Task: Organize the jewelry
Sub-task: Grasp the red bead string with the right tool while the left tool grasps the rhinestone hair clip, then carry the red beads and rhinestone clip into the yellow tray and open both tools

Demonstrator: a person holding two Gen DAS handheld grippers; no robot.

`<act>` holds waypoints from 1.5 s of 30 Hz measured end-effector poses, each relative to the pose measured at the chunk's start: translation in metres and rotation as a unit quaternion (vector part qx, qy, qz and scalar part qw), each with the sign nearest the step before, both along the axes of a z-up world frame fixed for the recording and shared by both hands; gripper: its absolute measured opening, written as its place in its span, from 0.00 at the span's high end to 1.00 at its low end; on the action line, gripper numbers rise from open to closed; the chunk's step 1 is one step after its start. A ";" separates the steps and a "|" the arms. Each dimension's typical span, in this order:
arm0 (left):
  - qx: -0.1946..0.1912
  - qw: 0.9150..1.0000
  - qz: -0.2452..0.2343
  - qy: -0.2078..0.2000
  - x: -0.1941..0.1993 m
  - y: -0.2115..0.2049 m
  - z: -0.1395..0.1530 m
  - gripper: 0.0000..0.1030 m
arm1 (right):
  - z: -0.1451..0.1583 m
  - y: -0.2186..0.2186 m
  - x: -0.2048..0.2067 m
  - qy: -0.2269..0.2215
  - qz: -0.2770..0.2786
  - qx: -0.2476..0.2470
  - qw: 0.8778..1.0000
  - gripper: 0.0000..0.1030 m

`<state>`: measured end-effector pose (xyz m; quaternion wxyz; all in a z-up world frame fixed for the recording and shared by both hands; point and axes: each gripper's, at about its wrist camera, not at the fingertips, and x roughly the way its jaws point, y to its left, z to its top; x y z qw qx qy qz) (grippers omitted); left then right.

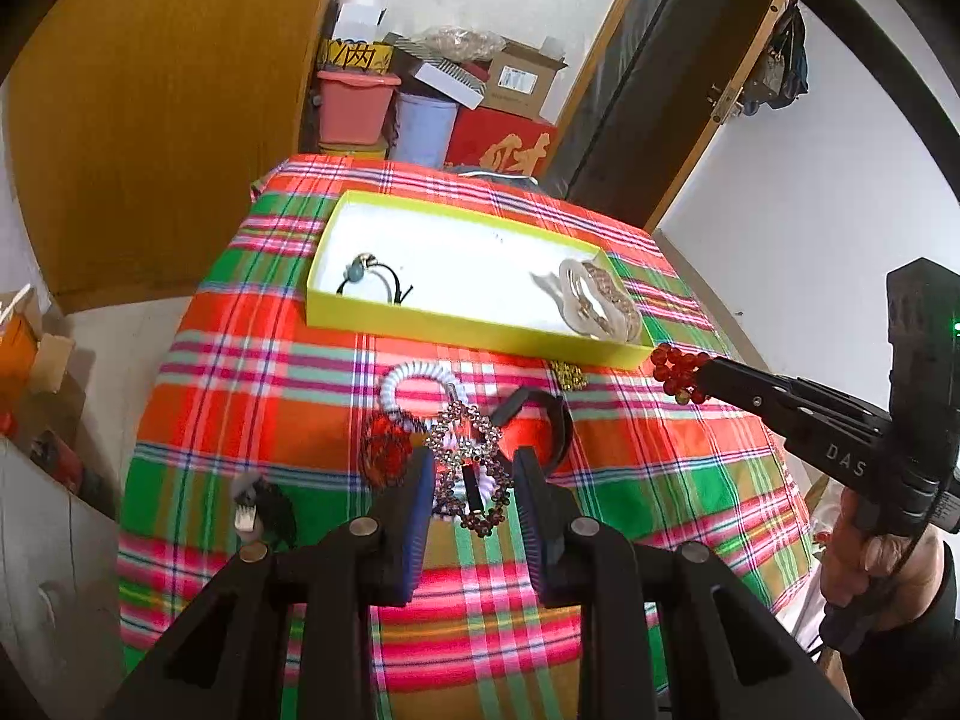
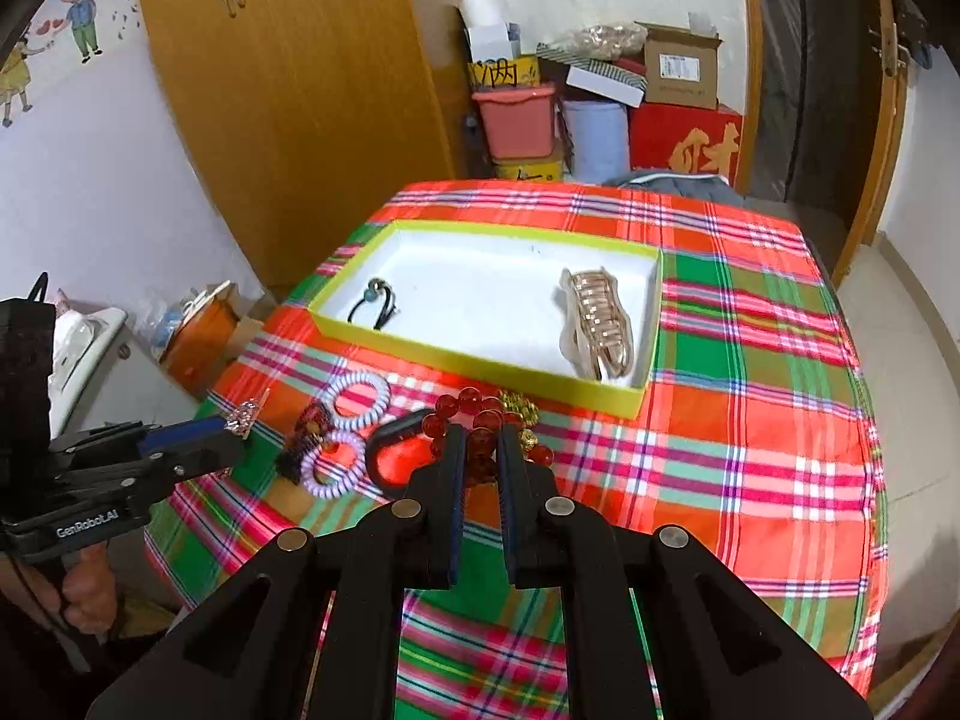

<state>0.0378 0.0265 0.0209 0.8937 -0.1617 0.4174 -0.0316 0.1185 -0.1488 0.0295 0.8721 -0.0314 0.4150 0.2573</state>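
Note:
A yellow-walled box (image 1: 462, 331) (image 2: 480, 363) holds a black hair tie (image 1: 375, 279) (image 2: 373, 300) and a rose-gold hair claw (image 1: 594, 299) (image 2: 597, 318). My left gripper (image 1: 474, 480) (image 2: 240, 420) is shut on a rhinestone hair clip (image 1: 471, 462) (image 2: 243, 417), held above the cloth. My right gripper (image 2: 480, 447) (image 1: 690, 375) is shut on a red bead bracelet (image 2: 474, 420) (image 1: 675, 366), just in front of the box's near right corner.
On the plaid tablecloth (image 2: 750, 420) lie white coil hair ties (image 2: 348, 420) (image 1: 408, 381), a black headband (image 1: 540, 420) (image 2: 390, 450), a dark red hair piece (image 1: 384, 450), a gold bead piece (image 1: 567, 373) (image 2: 519, 405) and a black clip (image 1: 264, 507). Boxes and bins (image 2: 600, 108) stand behind the table.

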 end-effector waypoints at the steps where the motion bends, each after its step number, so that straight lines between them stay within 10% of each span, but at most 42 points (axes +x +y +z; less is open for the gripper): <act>1: 0.000 1.000 0.000 -0.002 0.002 0.000 0.001 0.74 | 0.001 0.001 0.001 -0.001 0.001 0.001 1.000 0.91; 24: 0.033 0.999 0.002 -0.037 0.068 0.022 0.026 0.74 | 0.020 0.019 0.065 -0.029 -0.002 0.006 1.000 0.91; 45: 0.066 0.998 -0.009 -0.009 0.174 0.046 -0.008 0.74 | -0.017 0.042 0.155 0.006 -0.018 -0.015 1.000 0.90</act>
